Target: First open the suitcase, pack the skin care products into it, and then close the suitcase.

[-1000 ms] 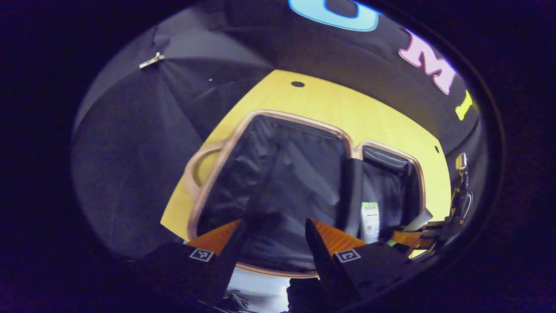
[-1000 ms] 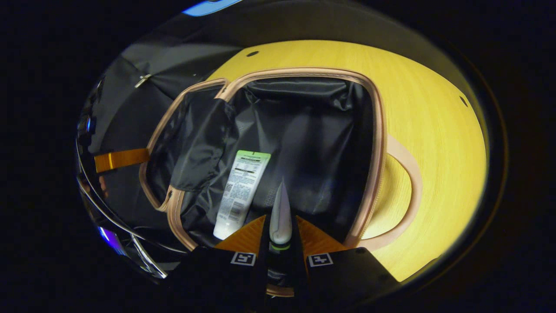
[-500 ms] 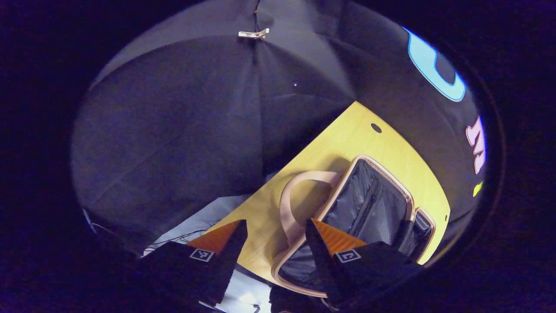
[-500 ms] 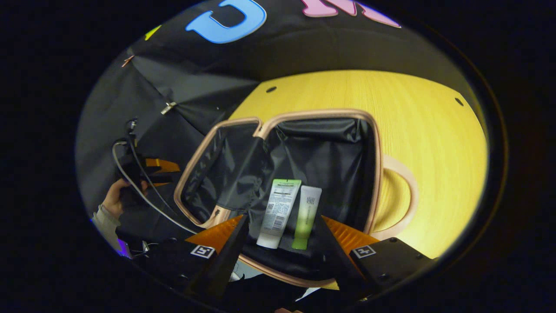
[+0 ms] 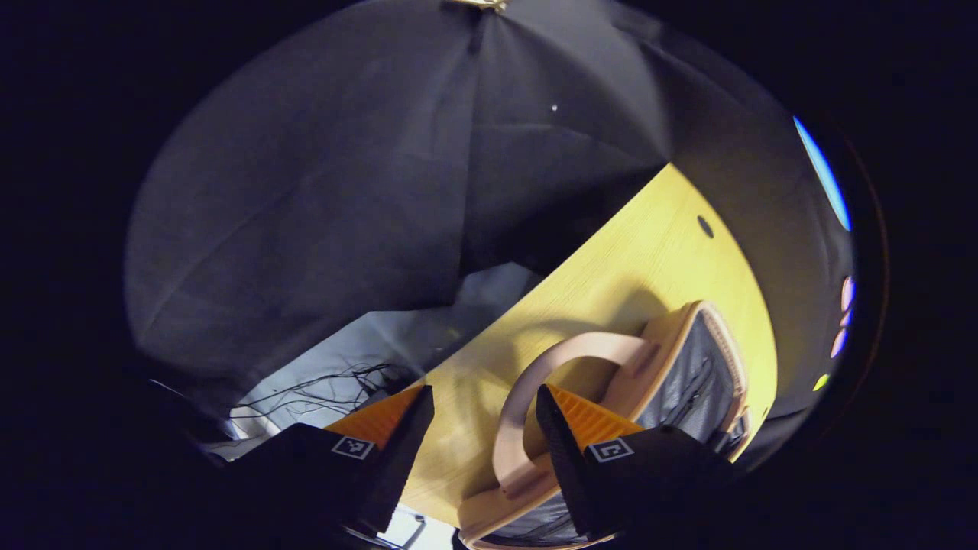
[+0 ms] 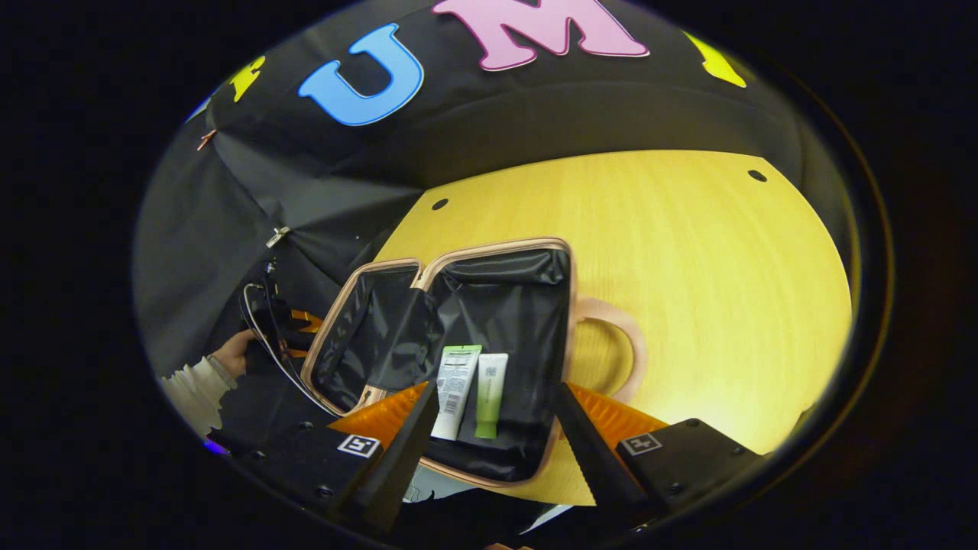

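- While the suitcase (image 6: pixel 489 359) lies open on the yellow table (image 6: pixel 688 290), the right gripper (image 6: pixel 489 451) hangs above its near rim with its two fingers spread wide and nothing between them.
- Seen from the right gripper view, both halves of the case lie flat with black lining up; the larger half sits toward the middle of the table, the smaller half toward the table's left edge.
- Two skin care products lie side by side in the larger half, close to its near rim: a white tube (image 6: pixel 456 391) on the left; a green tube (image 6: pixel 489 394) just beside it on the right; whether they touch cannot be told.
- A pale pink handle (image 6: pixel 615 347) arches out from the right side of the case over bare table.
- At the left of that view a hand (image 6: pixel 233 351) in a light sleeve (image 6: pixel 191 382) holds the other gripper beyond the table's left edge, with a cable looping beside it.
- Seen from the left gripper view, the left gripper (image 5: pixel 481 428) is also wide apart and holds nothing; it hovers over the table's edge, beside a curved pink handle (image 5: pixel 535 397) of the case.
- That view also takes in a pale floor (image 5: pixel 367 359) with loose wires (image 5: pixel 328 386) beyond the table's edge; the tubes are hidden from it.
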The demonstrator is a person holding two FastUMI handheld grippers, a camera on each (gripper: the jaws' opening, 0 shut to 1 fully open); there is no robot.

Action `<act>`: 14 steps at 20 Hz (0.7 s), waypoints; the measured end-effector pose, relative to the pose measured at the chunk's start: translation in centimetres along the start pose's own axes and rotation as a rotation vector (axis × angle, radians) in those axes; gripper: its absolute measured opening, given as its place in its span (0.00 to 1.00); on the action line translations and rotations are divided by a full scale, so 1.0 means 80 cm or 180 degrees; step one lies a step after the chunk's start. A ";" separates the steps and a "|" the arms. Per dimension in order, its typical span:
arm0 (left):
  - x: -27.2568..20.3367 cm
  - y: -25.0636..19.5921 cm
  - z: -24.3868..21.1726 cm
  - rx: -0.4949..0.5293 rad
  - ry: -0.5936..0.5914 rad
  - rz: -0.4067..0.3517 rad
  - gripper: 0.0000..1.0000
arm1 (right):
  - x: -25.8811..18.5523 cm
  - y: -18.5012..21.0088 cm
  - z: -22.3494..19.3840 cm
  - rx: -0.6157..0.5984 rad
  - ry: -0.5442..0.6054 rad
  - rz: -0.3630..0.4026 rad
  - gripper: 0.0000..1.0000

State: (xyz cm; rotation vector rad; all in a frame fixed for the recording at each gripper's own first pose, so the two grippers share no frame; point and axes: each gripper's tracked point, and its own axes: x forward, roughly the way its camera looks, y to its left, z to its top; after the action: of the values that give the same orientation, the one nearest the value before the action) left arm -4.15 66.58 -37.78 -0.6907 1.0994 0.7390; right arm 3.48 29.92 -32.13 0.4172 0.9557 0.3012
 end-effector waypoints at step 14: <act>-0.152 -0.084 0.041 0.0925 -0.0959 -0.0526 0.11 | -0.072 -0.004 0.008 -0.0290 -0.0309 0.0151 0.98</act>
State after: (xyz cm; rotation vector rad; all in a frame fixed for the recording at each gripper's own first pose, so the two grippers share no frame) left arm -0.29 63.16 -24.46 -0.4012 0.8397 0.5082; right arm 0.90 27.05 -27.79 0.3682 0.8348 0.3631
